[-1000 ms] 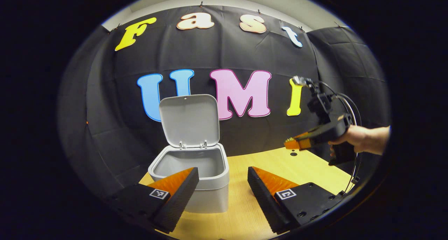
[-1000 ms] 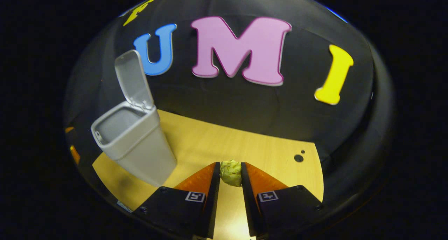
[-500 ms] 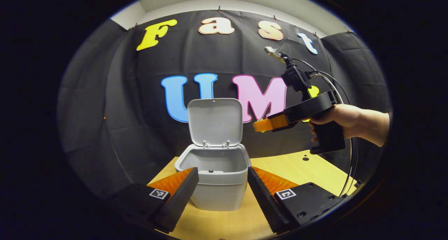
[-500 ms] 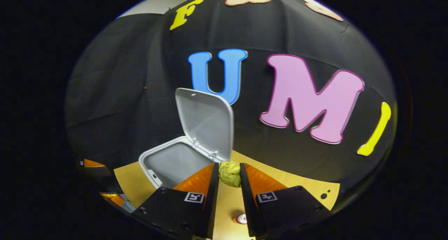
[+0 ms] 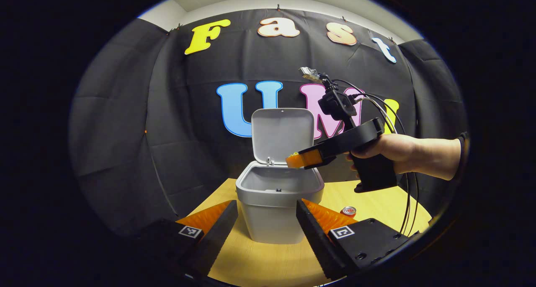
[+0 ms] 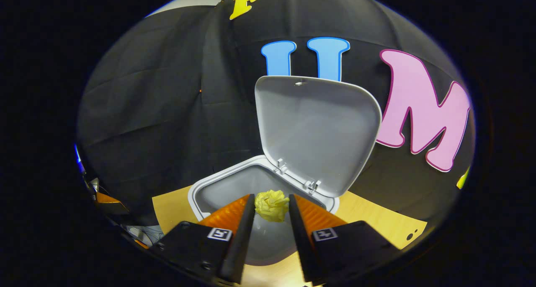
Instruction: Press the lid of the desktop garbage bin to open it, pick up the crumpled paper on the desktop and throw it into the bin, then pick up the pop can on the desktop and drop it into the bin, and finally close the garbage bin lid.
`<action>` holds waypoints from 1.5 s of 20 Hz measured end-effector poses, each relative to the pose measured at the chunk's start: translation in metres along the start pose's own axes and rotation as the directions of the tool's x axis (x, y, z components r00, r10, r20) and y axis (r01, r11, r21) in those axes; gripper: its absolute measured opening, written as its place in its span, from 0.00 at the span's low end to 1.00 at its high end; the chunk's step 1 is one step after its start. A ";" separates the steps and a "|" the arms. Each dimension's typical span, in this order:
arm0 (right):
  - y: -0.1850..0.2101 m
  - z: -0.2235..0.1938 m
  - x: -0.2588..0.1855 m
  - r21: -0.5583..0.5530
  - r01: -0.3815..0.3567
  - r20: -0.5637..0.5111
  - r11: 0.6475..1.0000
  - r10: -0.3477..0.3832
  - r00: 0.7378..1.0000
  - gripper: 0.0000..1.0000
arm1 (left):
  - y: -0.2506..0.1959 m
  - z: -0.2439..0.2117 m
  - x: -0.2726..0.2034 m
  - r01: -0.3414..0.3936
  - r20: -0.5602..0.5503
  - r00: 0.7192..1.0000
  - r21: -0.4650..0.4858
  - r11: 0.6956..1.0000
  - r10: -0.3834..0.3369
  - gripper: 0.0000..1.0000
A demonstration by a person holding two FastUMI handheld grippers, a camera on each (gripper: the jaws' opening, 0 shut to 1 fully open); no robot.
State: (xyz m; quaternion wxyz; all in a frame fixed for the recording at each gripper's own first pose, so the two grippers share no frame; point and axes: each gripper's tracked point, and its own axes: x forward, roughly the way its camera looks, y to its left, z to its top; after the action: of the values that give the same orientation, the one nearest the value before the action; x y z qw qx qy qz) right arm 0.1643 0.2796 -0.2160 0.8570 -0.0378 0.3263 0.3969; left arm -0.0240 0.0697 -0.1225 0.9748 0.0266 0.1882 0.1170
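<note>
While your right gripper pinches the crumpled yellow-green paper ball between both fingers, that ball hangs over the mouth of the grey plastic desktop bin, close to the hinge at the bin's 1 o'clock rim in the right gripper view. That is the risk: let go this near the back edge and the light paper may clip the upright grey lid or the rim and bounce out onto the pale wooden desk. Judge the drop to be safer nearer the centre of the opening.

From the left gripper view, the right gripper, held in your hand, sits just above the bin's far right corner, by the lid's hinge. A nudge there could knock the lid down early or shove the bin across the desk.

Your left gripper is spread wide, holding nothing, with the bin's front framed between its fingers at 12 o'clock. Push forward carelessly and you could tip it.

At 3 o'clock of the bin, near the left gripper's right finger, the red-topped pop can stands on the desk, still to be binned.
</note>
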 end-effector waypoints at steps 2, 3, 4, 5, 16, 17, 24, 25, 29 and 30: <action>-0.007 0.003 -0.001 0.018 0.014 0.011 1.000 -0.015 1.000 0.82 | 0.000 -0.002 0.001 0.005 0.001 1.000 0.009 1.000 -0.005 0.95; -0.011 0.005 -0.006 0.024 0.024 0.023 0.999 -0.025 0.999 1.00 | -0.001 -0.003 0.002 0.012 0.002 1.000 0.013 1.000 -0.012 0.95; -0.018 0.008 -0.011 0.029 0.040 0.036 0.999 -0.041 0.998 0.99 | -0.003 -0.006 0.004 0.022 0.004 1.000 0.016 1.000 -0.022 0.95; -0.026 0.011 -0.019 0.033 0.066 0.052 0.997 -0.068 0.996 0.99 | -0.006 -0.007 0.007 0.037 0.005 0.999 0.016 0.999 -0.037 0.95; -0.179 0.005 -0.207 0.113 0.545 0.298 0.831 -0.552 0.779 0.98 | -0.122 -0.095 0.051 0.339 -0.086 0.940 0.104 0.935 -0.331 0.95; -0.191 -0.003 -0.223 0.126 0.579 0.304 0.806 -0.587 0.750 0.98 | -0.135 -0.104 0.058 0.365 -0.089 0.930 0.101 0.926 -0.357 0.96; -0.252 -0.080 -0.301 0.213 0.717 0.256 0.664 -0.746 0.614 0.98 | -0.219 -0.180 0.115 0.452 -0.140 0.887 0.072 0.889 -0.440 0.96; -0.259 -0.093 -0.304 0.209 0.733 0.238 0.648 -0.760 0.604 0.98 | -0.227 -0.189 0.124 0.451 -0.145 0.887 0.064 0.890 -0.439 0.96; -0.274 -0.127 -0.316 0.152 0.777 0.195 0.611 -0.789 0.582 0.98 | -0.257 -0.215 0.159 0.463 -0.155 0.879 0.045 0.885 -0.451 0.96; -0.276 -0.133 -0.316 0.146 0.779 0.186 0.610 -0.790 0.584 0.98 | -0.259 -0.221 0.168 0.460 -0.155 0.880 0.050 0.886 -0.449 0.96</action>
State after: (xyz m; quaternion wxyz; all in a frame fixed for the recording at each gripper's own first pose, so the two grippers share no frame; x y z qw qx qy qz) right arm 0.1396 -0.1590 -0.1874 0.9764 -0.1107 0.1833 -0.0284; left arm 0.1018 -0.1406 -0.4130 0.9574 0.0152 0.2614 -0.1216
